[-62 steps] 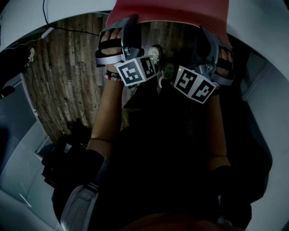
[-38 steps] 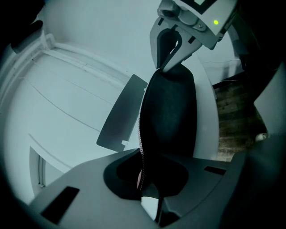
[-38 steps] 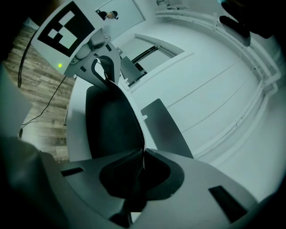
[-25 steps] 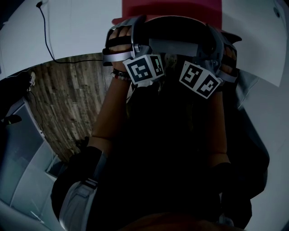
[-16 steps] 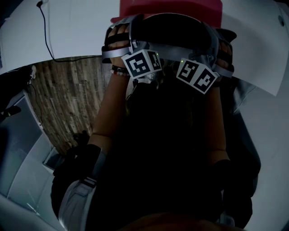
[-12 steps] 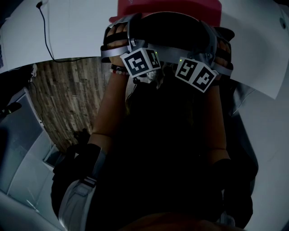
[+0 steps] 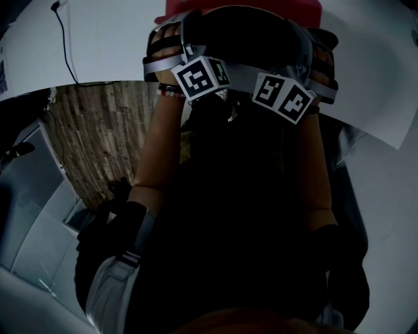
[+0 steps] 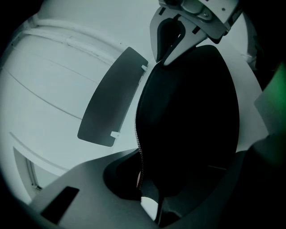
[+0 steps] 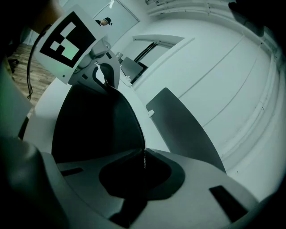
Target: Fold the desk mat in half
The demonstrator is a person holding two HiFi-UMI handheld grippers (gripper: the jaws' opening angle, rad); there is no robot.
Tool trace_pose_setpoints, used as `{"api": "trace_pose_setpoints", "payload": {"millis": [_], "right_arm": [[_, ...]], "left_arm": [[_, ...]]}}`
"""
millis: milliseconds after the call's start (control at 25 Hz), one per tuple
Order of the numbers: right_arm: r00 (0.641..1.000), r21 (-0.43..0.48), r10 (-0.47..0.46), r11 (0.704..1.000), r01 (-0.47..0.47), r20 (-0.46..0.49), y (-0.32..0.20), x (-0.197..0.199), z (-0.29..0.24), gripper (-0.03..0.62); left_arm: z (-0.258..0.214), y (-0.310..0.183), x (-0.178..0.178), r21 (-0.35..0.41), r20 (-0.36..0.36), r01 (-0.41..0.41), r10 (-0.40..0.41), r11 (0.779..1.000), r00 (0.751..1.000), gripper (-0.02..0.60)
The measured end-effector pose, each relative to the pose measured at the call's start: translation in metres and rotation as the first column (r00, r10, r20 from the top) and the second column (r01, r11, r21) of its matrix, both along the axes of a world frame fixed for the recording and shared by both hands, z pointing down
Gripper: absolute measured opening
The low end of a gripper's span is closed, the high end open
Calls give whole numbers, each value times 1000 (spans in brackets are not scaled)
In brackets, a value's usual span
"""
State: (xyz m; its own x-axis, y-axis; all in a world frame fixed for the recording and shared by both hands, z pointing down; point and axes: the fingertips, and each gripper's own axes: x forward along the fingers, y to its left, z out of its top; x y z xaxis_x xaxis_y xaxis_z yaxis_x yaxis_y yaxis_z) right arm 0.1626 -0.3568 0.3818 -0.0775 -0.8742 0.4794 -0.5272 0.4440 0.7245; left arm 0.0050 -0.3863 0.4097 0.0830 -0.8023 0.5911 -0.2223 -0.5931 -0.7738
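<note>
The desk mat (image 8: pixel 187 112) is black with a stitched edge, and one end of it is lifted off the white table (image 8: pixel 58 80). A red strip of the mat (image 7: pixel 241 8) shows at the top of the head view, beyond both grippers. My left gripper (image 8: pixel 147 197) is shut on the stitched edge at one corner. My right gripper (image 9: pixel 138 179) is shut on the same edge at the other corner. In the head view the left gripper (image 7: pixel 186 39) and the right gripper (image 7: pixel 300 42) stand side by side, with the black mat (image 7: pixel 241 39) arched between them.
A dark grey flat panel (image 8: pixel 111 98) lies on the table beyond the mat; the panel (image 9: pixel 183 129) is also in the right gripper view. A black cable (image 7: pixel 65 45) runs over the table's left part. Wood floor (image 7: pixel 98 137) shows at the left, below the table's edge.
Both grippers have moved up the head view, farther out over the white table, carrying the mat's edge with them. Less of the red strip shows beyond them.
</note>
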Motion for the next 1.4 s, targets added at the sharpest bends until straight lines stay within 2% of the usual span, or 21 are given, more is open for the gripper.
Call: {"api": "trace_pose_setpoints", "payload": {"millis": [360, 600, 800, 1400], "right_arm": [[1000, -23, 2, 1000, -3, -14, -22, -1, 13, 41], [999, -58, 22, 998, -24, -33, -37, -1, 22, 41], [998, -69, 48, 996, -51, -45, -53, 4, 27, 41], [994, -135, 84, 987, -92, -65, -79, 6, 58, 41]], "left_arm": [[14, -15, -3, -35, 2, -16, 16, 999, 1000, 31], [29, -28, -1, -86, -26, -43, 41, 995, 999, 32], [31, -46, 4, -100, -34, -70, 67, 993, 997, 35], [55, -75, 5, -152, -11, -108, 107, 983, 994, 57]]}}
